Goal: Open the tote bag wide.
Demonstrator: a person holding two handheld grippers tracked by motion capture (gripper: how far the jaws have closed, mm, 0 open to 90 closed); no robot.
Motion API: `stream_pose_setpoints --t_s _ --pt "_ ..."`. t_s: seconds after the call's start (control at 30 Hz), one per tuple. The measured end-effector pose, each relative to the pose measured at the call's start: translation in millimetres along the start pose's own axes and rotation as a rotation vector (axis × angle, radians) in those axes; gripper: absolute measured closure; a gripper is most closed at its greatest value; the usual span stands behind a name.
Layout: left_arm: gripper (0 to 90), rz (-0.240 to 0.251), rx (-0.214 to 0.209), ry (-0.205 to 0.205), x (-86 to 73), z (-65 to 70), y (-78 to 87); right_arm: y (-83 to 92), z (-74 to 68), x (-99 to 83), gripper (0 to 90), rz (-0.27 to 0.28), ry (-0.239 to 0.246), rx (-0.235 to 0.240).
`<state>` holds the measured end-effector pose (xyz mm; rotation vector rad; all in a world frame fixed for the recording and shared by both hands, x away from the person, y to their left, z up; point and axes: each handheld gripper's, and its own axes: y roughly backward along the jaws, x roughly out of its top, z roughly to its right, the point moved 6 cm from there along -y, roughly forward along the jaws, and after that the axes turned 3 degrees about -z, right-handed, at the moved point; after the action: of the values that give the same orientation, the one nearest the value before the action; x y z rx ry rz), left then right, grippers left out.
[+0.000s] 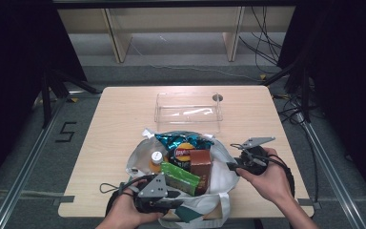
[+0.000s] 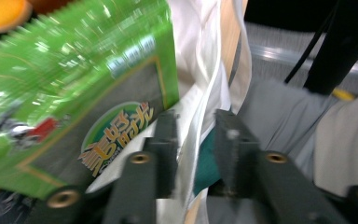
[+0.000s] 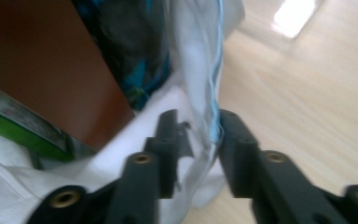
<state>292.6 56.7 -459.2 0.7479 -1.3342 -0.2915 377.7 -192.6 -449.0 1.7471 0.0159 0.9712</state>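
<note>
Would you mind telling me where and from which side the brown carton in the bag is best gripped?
Grip the brown carton by its upper part, coming straight down from above. It stands roughly upright in the white bag, its top showing above the rim. The green snack packet leans against one side and the blue crisp bag lies behind, so its lower sides look crowded. Close the gripper across the narrower faces, probably.

White cloth bag [image 1: 219,179]: soft, crumpled, mouth open upward, standing at near edge of surface, just in front of clear plastic box [image 1: 189,112]. Packed full: green snack packet [image 1: 180,177], brown carton [image 1: 200,164], blue chip bag [image 1: 183,141], orange-capped bottle [image 1: 157,157] protruding. Rim fabric between fingers on both sides.
</note>
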Motion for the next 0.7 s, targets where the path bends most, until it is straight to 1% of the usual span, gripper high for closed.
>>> stream_pose_setpoints --t_s 0.03,0.07,0.1,0.13,0.17,0.2,0.23,0.27,0.3,0.33,0.37,0.4,0.43,0.47,0.5,0.53,0.57,0.6,0.63,0.67,0.7 --pt "62.3 0.021 0.005 0.014 1.8 -0.4 6.1 3.3 -3.1 2.3 63.9 0.016 -0.016 0.014" --pt "56.6 0.048 0.005 0.032 4.0 -1.0 13.0 10.3 -0.4 10.8 61.9 0.081 0.026 0.017" --pt "54.9 0.093 0.025 0.058 8.0 -5.3 28.9 16.4 0.1 12.7 60.9 0.072 0.036 0.014" --pt "52.3 0.109 0.042 0.071 9.4 -8.8 37.8 20.4 0.0 16.3 59.4 0.096 0.038 0.01" --pt "49.5 0.136 0.055 0.071 11.6 -13.7 46.7 24.2 -0.2 19.5 58.3 0.108 0.044 0.008" --pt "47.7 0.166 0.086 0.104 13.1 -18.7 56.1 26.4 -0.4 23.3 57.4 0.137 0.049 0.004" --pt "46.2 0.166 0.086 0.104 13.1 -18.7 56.1 26.4 -0.4 23.3 57.4 0.137 0.049 0.004" --pt "44.2 0.239 0.146 0.138 15.5 -34.6 74.7 31.6 0.8 29.1 57.2 0.162 0.06 -0.012" --pt "43.6 0.239 0.146 0.138 15.5 -34.6 74.7 33.1 1.3 31.4 57.3 0.169 0.064 -0.013" --pt "43.4 0.289 0.243 0.192 14.5 -55.8 92.0 33.8 0.0 33.1 57.5 0.172 0.057 -0.004" --pt "43.2 0.289 0.243 0.192 14.5 -55.8 92.0 33.3 1.2 36.1 57.7 0.192 0.063 -0.005" --pt "43.2 0.308 0.285 0.214 13.3 -66.8 99.2 33.3 1.2 36.1 57.7 0.192 0.063 -0.005" --pt "44.0 0.316 0.32 0.228 11.1 -77.2 104.9 33.6 1.3 37.6 58.0 0.185 0.058 -0.001" --pt "48.4 0.326 0.345 0.24 9.0 -86.9 108.7 31.9 1.2 40.1 59.2 0.184 0.05 0.003" --pt "49.3 0.325 0.369 0.252 6.4 -95.6 111.0 31.0 1.9 42.2 59.5 0.192 0.058 0.01" --pt "49.5 0.302 0.387 0.254 1.8 -108.6 110.0 29.1 1.4 42.9 59.8 0.197 0.046 0.006" --pt "49.4 0.291 0.38 0.265 -0.4 -113.7 107.5 27.5 1.7 44.2 60.4 0.196 0.057 0.016" --pt "49.0 0.289 0.377 0.277 -2.4 -118.6 104.2 25.8 1.7 43.7 61.4 0.181 0.066 0.02" --pt "48.6 0.289 0.377 0.277 -2.4 -118.6 104.2 25.8 1.7 43.7 61.4 0.181 0.066 0.02" --pt "48.6 0.257 0.387 0.268 -6.0 -124.4 99.7 23.9 0.7 43.8 62.4 0.173 0.051 0.025" --pt "48.3 0.244 0.379 0.268 -8.7 -128.7 94.6 18.2 2.6 44.8 63.1 0.167 0.068 0.023"
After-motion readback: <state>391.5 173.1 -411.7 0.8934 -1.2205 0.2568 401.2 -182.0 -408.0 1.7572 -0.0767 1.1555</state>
